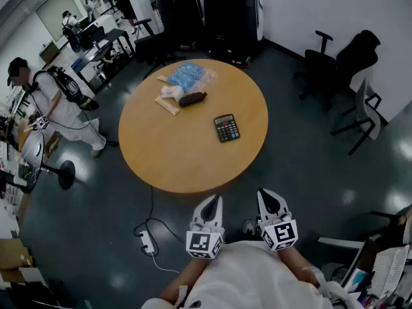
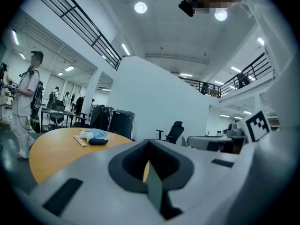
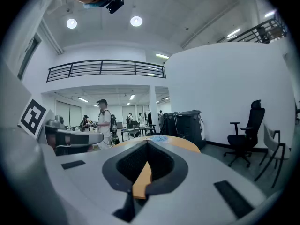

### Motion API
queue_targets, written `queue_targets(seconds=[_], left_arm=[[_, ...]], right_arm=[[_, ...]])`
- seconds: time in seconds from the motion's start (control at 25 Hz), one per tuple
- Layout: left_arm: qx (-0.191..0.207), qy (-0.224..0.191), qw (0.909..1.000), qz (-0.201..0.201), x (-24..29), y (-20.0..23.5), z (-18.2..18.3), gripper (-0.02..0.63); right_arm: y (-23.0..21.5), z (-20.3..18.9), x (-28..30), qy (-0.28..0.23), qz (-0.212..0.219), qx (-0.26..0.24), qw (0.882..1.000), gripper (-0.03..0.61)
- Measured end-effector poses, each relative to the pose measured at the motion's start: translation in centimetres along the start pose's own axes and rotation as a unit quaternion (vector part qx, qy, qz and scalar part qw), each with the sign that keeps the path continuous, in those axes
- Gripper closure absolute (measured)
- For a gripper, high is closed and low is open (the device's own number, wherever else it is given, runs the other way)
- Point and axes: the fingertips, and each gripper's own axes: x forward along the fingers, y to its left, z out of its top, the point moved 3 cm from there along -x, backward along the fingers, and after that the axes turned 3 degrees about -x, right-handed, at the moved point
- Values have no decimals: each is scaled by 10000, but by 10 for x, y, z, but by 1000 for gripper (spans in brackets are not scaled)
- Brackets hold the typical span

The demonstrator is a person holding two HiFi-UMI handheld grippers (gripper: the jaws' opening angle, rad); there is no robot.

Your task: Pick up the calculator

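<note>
Our left tongs (image 1: 209, 206) and right tongs (image 1: 270, 201) are both closed together, empty, off the near edge of the round wooden counter (image 1: 174, 153); the black rectangular calculator (image 1: 226, 128) lies well ahead, right of centre.

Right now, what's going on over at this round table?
A person holds a claw in each hand, close to the body, short of the round orange wooden table. The left claw and right claw are both shut and empty. The black rectangular calculator lies untouched on the table.
</note>
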Motion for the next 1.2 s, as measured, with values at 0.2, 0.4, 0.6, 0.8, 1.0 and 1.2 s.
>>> queue_targets(seconds=[0.2, 0.4, 0.6, 0.8, 1.0, 1.2], left_arm=[[2, -15, 10000, -4, -1, 0, -1, 608], [16, -25, 10000, -9, -3, -2, -1, 608], [20, -33, 10000, 5, -1, -5, 0, 607], [-27, 17, 10000, 44, 8, -14, -4, 608], [-194, 323, 9989, 277, 26, -13, -29, 607], [-260, 432, 9971, 573, 41, -4, -45, 607]], right_arm=[[1, 0, 0, -41, 5, -28, 10000, 565], [1, -1, -1, -25, 13, -15, 10000, 565], [-1, -2, -2, -20, 28, -26, 10000, 565], [-16, -1, -3, -34, 55, -8, 10000, 565], [-34, -10, -3, 34, 255, -29, 9997, 563], [-50, -25, 3, 170, 570, 44, 9982, 564]])
